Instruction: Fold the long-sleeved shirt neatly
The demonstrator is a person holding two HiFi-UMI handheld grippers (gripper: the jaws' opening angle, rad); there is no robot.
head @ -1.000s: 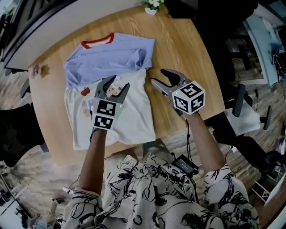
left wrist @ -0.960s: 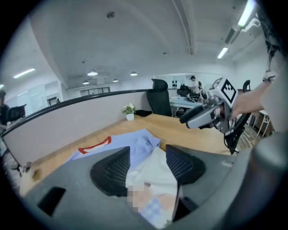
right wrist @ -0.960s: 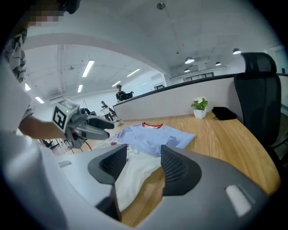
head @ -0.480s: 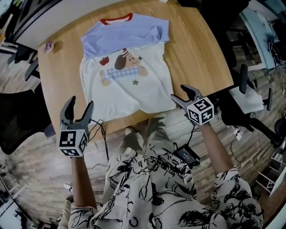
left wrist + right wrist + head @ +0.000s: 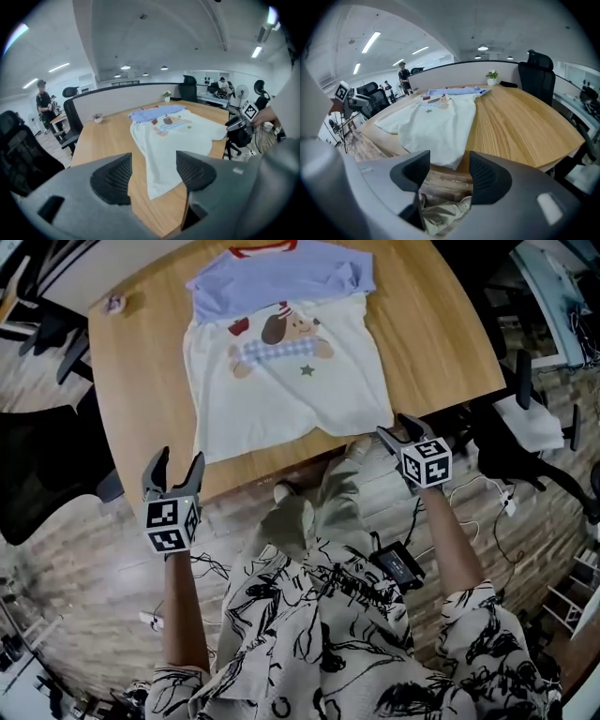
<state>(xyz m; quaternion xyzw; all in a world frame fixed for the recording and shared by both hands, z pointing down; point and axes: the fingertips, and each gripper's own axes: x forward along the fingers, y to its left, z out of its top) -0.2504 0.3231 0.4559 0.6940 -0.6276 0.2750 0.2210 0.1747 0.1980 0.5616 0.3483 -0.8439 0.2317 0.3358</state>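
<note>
One shirt (image 5: 281, 381), one wooden table (image 5: 431, 334), one potted plant (image 5: 491, 77), two grippers, left gripper (image 5: 178, 457), right gripper (image 5: 394, 427)

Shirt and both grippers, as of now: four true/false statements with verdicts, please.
1. The shirt lies spread on the wooden table with its dog print facing up. True.
2. The left gripper is clamped on the shirt's hem. False: its jaws stand apart with nothing between them, clear of the shirt. They have just been opening.
3. The right gripper has its jaws shut. False: they stand apart and empty, and have just been opening.
4. The red collar is at the end of the shirt farthest from the person. True.
</note>
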